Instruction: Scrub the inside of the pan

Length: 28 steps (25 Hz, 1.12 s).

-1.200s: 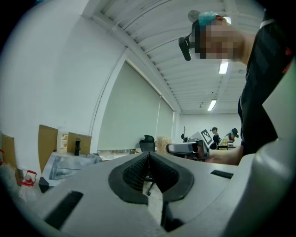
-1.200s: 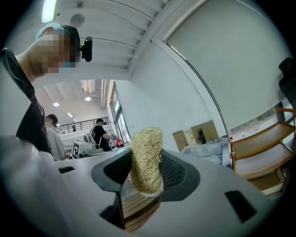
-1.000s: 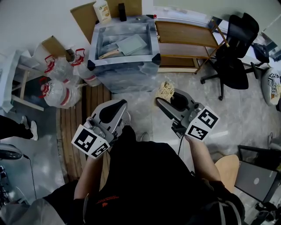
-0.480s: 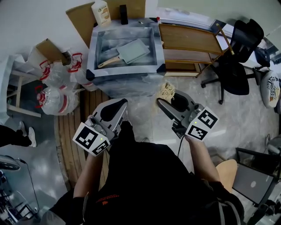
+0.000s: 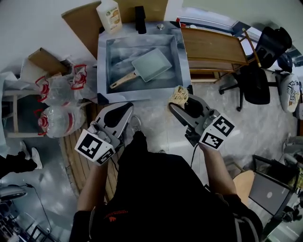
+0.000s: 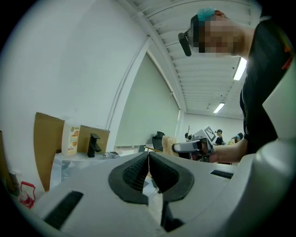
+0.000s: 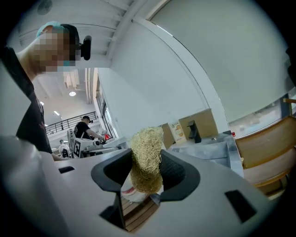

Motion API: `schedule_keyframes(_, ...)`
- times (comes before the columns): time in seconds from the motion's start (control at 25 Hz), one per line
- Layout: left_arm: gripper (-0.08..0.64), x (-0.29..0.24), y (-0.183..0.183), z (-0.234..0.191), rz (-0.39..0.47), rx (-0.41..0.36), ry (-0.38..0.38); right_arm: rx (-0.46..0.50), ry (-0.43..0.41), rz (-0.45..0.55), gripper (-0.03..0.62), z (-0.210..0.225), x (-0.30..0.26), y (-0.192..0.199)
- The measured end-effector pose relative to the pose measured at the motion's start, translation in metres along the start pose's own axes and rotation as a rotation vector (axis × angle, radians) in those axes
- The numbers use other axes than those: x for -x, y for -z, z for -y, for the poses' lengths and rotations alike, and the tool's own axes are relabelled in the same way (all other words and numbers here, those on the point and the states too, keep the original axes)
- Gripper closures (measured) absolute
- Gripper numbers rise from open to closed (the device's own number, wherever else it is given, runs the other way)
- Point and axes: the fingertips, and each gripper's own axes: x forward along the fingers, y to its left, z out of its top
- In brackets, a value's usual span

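Pan point(image 5: 150, 64) sits in the sink point(image 5: 102, 71), far side of both tools. Its long axis slants, with the wooden handle near-left and the body far-right. So the left tool point(image 5: 128, 108), pressed together on nothing, is nearer the handle. The right tool point(image 5: 180, 102), pinching the loofah scrubber point(image 5: 178, 94), is nearer the body. Compared with a second ago, both tools are way closer to the sink.

Sink point(image 5: 101, 66) open on top; pan point(image 5: 152, 65) lies diagonal inside, bare basin floor around it. Faucet point(image 5: 140, 12), soap bottle point(image 5: 109, 15) crowd far rim. Wooden rack point(image 5: 213, 46) flanks right, bags point(image 5: 57, 118) left.
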Motion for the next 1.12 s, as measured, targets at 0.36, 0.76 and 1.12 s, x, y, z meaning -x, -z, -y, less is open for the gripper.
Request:
schedule_keyframes(0.36,0.540,-0.021,0.008,-0.113,-0.065,0.021,0.040,-0.034,0.068,-0.053,0.408,0.055,-0.096,-0.013)
schedule_keyframes(0.76,0.540,-0.054,0.043,-0.171,-0.150,0.035,0.059,-0.067,0.096,-0.127,0.410,0.108,-0.151,-0.004)
schedule_keyframes(1.12,0.540,-0.083,0.094,-0.200,-0.252,0.028,0.008,-0.081,0.036,-0.214,0.410,0.161,-0.183,0.016)
